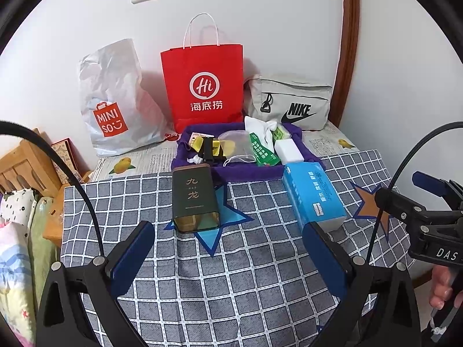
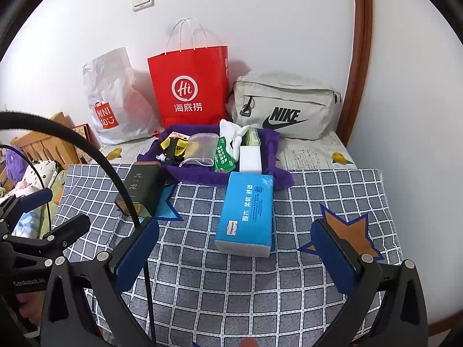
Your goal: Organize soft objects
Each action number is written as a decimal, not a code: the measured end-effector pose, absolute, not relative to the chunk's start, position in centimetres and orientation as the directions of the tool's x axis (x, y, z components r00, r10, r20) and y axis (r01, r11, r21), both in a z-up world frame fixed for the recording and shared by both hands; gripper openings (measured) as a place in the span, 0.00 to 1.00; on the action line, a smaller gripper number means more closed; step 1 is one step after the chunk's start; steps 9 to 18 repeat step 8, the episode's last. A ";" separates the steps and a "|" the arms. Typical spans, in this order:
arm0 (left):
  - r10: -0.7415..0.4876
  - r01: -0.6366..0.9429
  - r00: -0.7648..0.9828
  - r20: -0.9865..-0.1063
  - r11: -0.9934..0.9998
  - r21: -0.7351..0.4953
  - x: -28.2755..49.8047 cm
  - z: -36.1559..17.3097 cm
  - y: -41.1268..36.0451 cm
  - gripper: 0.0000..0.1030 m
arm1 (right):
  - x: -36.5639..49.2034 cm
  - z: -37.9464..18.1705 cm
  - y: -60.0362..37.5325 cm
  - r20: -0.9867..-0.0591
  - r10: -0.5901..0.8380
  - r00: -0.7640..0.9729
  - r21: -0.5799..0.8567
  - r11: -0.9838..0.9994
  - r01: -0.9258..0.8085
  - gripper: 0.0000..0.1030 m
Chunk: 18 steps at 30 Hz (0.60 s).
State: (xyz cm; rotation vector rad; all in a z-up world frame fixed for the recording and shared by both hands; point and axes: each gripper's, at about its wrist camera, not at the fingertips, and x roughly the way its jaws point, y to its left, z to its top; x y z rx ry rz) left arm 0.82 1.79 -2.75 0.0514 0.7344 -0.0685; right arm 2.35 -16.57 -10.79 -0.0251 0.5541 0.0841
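Note:
A blue tissue pack (image 1: 314,195) (image 2: 247,212) lies on the checked cloth (image 1: 231,260) (image 2: 231,289). A dark green tin (image 1: 195,199) (image 2: 141,192) lies on a blue star patch. Behind them a purple cloth tray (image 1: 185,160) (image 2: 277,173) holds a white sponge block (image 1: 289,150) (image 2: 250,159), a green packet (image 1: 262,151) (image 2: 222,156), a clear pouch (image 1: 234,144) (image 2: 199,147), white tissue (image 1: 260,127) (image 2: 231,133) and a yellow-black item (image 1: 207,144) (image 2: 173,144). My left gripper (image 1: 228,245) is open and empty in front of the tin. My right gripper (image 2: 235,247) is open and empty, with the tissue pack's near end between its fingers.
A red paper bag (image 1: 202,86) (image 2: 188,86), a white Miniso bag (image 1: 113,101) (image 2: 113,98) and a grey Nike pouch (image 1: 292,101) (image 2: 283,107) stand against the wall. An orange star patch (image 2: 347,231) lies right. Bedding and a wooden headboard (image 1: 26,167) are left.

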 end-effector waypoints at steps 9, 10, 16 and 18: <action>-0.043 0.076 0.746 -0.665 0.997 0.020 1.0 -2.8 1.9 1.00 | 2.4 -11.1 -16.4 -0.531 0.078 0.844 -0.001 0.996 -0.092 1.00; -0.043 0.076 0.746 -0.665 0.997 0.020 1.0 -2.8 1.9 1.00 | 2.4 -11.1 -16.4 -0.531 0.078 0.844 -0.001 0.996 -0.092 1.00; -0.043 0.076 0.746 -0.665 0.997 0.020 1.0 -2.8 1.9 1.00 | 2.4 -11.1 -16.4 -0.531 0.078 0.844 -0.001 0.996 -0.092 1.00; -0.043 0.076 0.746 -0.665 0.997 0.020 1.0 -2.8 1.9 1.00 | 2.4 -11.1 -16.4 -0.531 0.078 0.844 -0.001 0.996 -0.092 1.00</action>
